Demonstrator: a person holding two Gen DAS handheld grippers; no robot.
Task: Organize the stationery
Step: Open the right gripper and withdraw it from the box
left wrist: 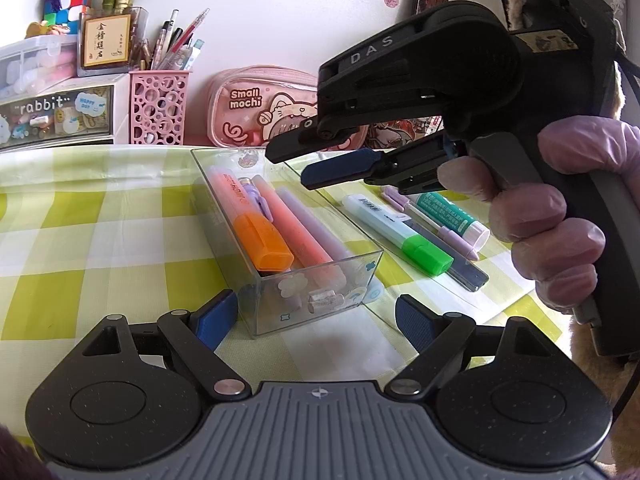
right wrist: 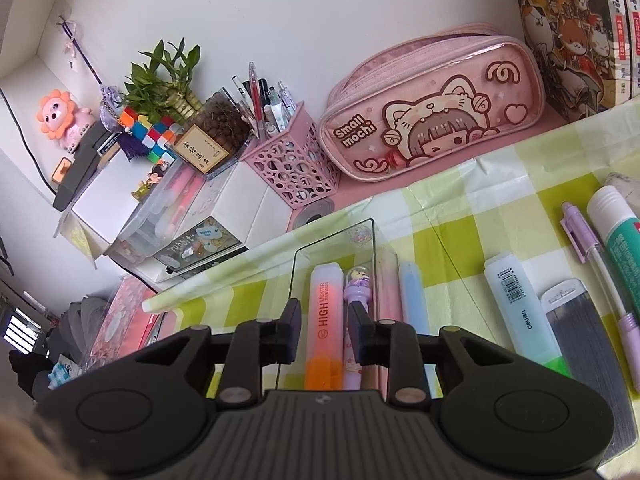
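A clear plastic box [left wrist: 320,280] [right wrist: 336,240] lies on the checked cloth, holding an orange-capped highlighter [left wrist: 260,236] [right wrist: 326,312], a purple pen [right wrist: 360,284] and pastel markers [left wrist: 304,232]. My left gripper [left wrist: 316,316] straddles the box's near end, with the left pad at the corner and the right pad slightly off. My right gripper [left wrist: 292,164] [right wrist: 325,312] hovers over the box with its jaws apart and gaps on both sides of the orange highlighter below. Right of the box lie a green-capped highlighter [left wrist: 400,232] [right wrist: 516,304], a lilac pen [left wrist: 440,228], a glue stick [left wrist: 452,212] and a dark lead case [left wrist: 464,268].
A pink pencil case [left wrist: 256,104] [right wrist: 432,120] and a pink pen holder [left wrist: 158,108] stand along the back wall. A small drawer unit [left wrist: 52,116] sits at the back left. A gloved hand [left wrist: 560,220] grips the right tool's handle. Books [right wrist: 568,40] stand at the back right.
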